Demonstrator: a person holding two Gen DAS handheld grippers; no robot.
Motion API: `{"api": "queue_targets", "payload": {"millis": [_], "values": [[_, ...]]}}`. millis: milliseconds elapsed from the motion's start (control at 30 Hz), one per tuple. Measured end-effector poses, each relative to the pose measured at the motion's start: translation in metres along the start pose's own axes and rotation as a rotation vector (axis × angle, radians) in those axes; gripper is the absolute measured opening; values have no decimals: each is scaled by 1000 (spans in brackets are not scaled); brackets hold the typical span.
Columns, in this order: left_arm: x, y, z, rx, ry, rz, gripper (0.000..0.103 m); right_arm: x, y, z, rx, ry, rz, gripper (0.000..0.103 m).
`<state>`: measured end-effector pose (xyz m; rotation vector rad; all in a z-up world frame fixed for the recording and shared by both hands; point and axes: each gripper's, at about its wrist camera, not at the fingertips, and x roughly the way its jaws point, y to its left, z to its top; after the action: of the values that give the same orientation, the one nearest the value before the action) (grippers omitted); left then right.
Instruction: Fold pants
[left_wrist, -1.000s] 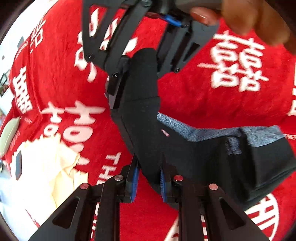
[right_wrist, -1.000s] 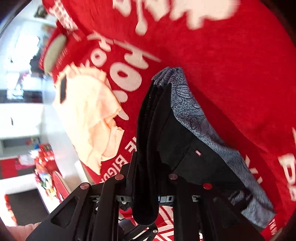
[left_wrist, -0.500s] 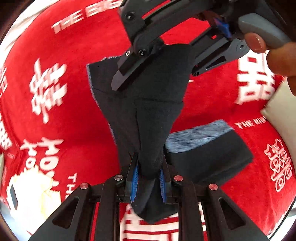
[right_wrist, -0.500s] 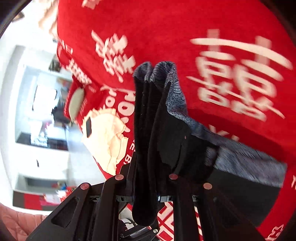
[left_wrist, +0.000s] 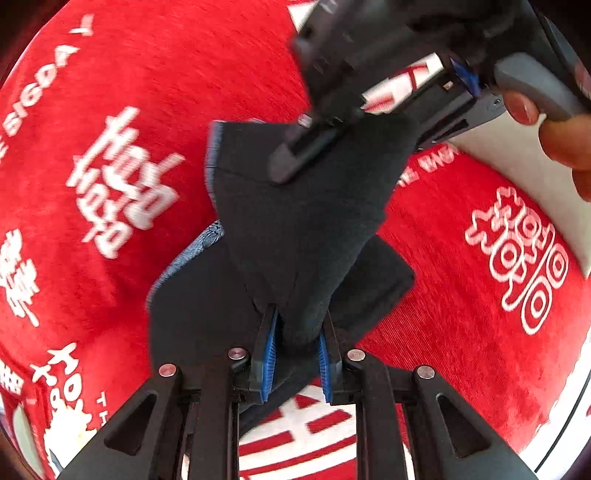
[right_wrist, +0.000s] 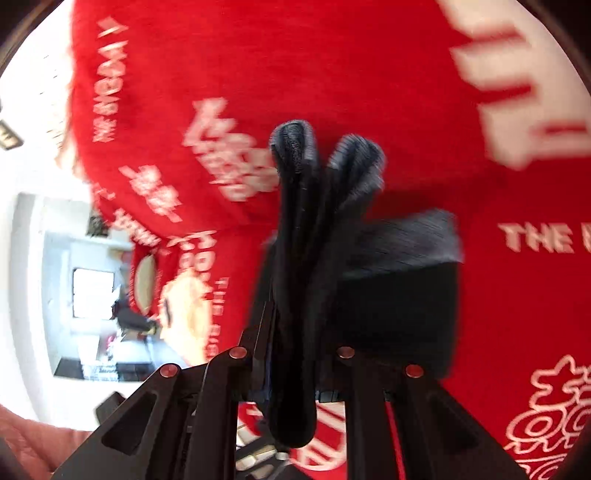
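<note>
Bright, even daylight; heavy fisheye bending at dark edges, and motion blur smears the right wrist view.

Pants above blanket, between grippers

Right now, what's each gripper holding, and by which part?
Both hold the dark pants: left gripper and right gripper each pinch a bunched, folded edge of it above the red cloth.

Looks like a home, probably a bedroom: work surface is a plush red blanket with white Chinese double-happiness characters and English print, wedding-bedding style. Past the blanket's left edge: white walls, a bright window, blurry dark furniture. Peach cloth lies on the blanket near that edge.
</note>
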<state>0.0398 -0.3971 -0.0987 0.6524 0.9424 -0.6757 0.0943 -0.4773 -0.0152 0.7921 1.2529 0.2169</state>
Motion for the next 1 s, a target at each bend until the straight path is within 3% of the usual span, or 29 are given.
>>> {"api": "queue_targets", "payload": {"millis": [167,300,400,467,500,667,800,1000], "values": [[22,-13,-10,45,81,22,25,24,-53,-12,60,25,-51,17],[15,-11,-23,50,96,-10,59,38,-66,-24,45,34,-108,21],[-1,-5,-31,53,83,-33,60,39,-66,-30,32,35,-164,30],[-11,11,-34,5,88,-53,60,35,-59,-31,8,38,-263,56],[-14,23,-36,-35,92,-61,60,31,-54,-31,-8,28,-301,59],[-14,90,-36,-257,85,-16,60,10,-32,-11,-58,-55,-335,58],[11,137,-37,-414,132,21,60,32,-32,12,-44,-22,-375,58],[48,149,-58,-509,220,-15,60,59,-32,-8,-65,39,-478,54]]}}
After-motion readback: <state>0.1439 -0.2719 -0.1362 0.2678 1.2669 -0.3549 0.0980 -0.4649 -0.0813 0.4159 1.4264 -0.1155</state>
